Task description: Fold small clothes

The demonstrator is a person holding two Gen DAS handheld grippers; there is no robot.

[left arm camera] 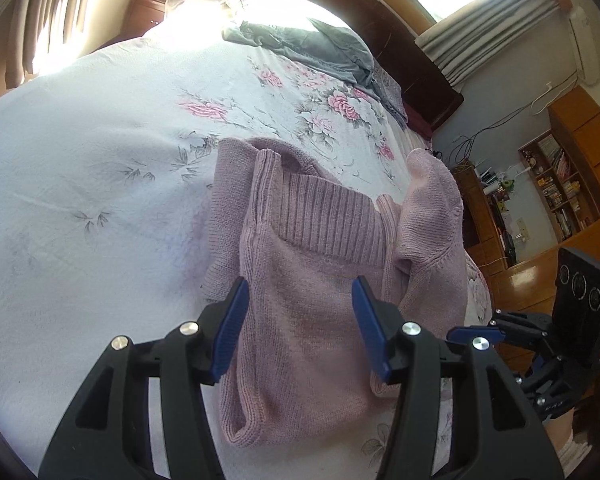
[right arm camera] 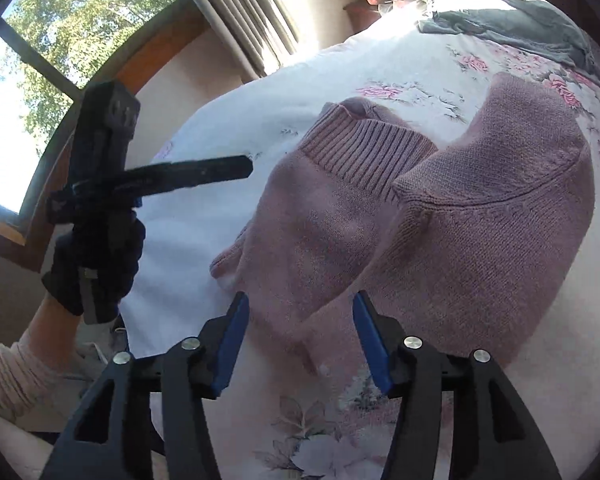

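Both your grippers, left (left arm camera: 300,320) and right (right arm camera: 300,332), hover fingers apart over the soft, floppy sweater (left arm camera: 308,280); pinch its ribbed hem (left arm camera: 328,220).

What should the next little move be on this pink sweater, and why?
Probably lower the open left gripper onto the near edge of the pink sweater and pinch it. Both grippers hang open, holding nothing, and the sweater lies only partly folded on the floral bedspread.
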